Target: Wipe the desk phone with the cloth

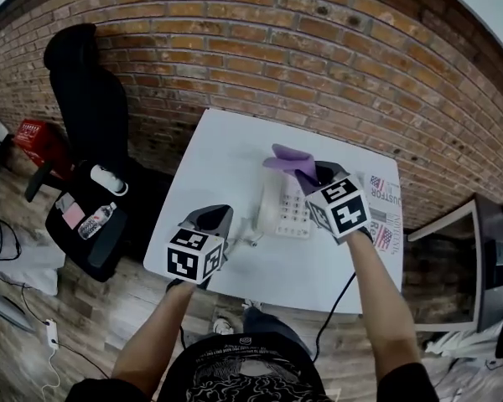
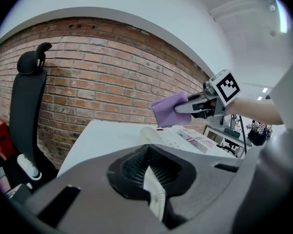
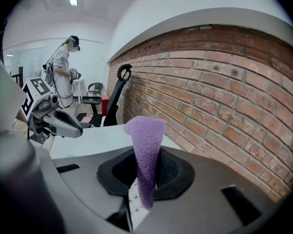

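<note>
The right gripper (image 1: 308,174) is pinching a purple cloth (image 1: 285,158) just above a white desk phone (image 1: 287,209) on a white table (image 1: 222,149); the left gripper (image 1: 215,217), jaws pressed together, is hovering beside the phone.

Both forearms are bare and reach forward from the body. The left arm (image 1: 155,342) holds the left gripper (image 1: 211,218) low and close in, its jaws drawn together with nothing gripped. The right arm (image 1: 381,300) stretches farther out, and the right gripper (image 1: 314,174) is raised, roughly level, its jaws clamped on the cloth (image 1: 289,159).
</note>
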Motion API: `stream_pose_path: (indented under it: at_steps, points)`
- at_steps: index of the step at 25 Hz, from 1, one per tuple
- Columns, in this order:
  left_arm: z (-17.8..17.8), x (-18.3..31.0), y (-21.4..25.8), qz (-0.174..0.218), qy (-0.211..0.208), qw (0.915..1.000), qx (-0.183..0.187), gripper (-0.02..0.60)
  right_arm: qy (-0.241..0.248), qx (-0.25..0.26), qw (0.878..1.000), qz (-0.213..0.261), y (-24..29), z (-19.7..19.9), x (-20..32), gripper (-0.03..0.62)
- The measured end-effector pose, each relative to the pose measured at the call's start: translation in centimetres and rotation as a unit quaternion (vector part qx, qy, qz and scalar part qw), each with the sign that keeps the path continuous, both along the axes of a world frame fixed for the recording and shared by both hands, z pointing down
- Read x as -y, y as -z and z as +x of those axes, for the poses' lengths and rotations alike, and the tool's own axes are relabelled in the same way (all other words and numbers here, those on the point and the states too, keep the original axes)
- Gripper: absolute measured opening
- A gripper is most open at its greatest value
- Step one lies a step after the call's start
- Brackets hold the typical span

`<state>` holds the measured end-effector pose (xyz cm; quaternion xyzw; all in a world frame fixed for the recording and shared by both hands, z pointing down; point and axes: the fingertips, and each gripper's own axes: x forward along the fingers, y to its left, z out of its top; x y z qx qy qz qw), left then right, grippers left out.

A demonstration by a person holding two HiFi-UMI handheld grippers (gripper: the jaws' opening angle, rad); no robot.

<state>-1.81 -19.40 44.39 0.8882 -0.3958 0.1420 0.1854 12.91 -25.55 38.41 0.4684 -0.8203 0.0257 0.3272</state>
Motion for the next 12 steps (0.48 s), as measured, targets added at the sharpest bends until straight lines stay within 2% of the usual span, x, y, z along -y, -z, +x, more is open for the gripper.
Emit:
stream_pose_path:
  at_steps: [5,12]
  points:
    - [-0.5,2.1,-0.2,-0.005,0.027,0.9996,-0.003,0.006,0.022,-0.024,0.999,-0.004,-1.4,-0.8,3.4,0.049]
    - [-0.8,2.8,-0.8,-0.01,0.038,0.9992,-0.008,0.006,0.037,-0.05,0.998,-0.022,-4.5,-1.7,6.2,0.049]
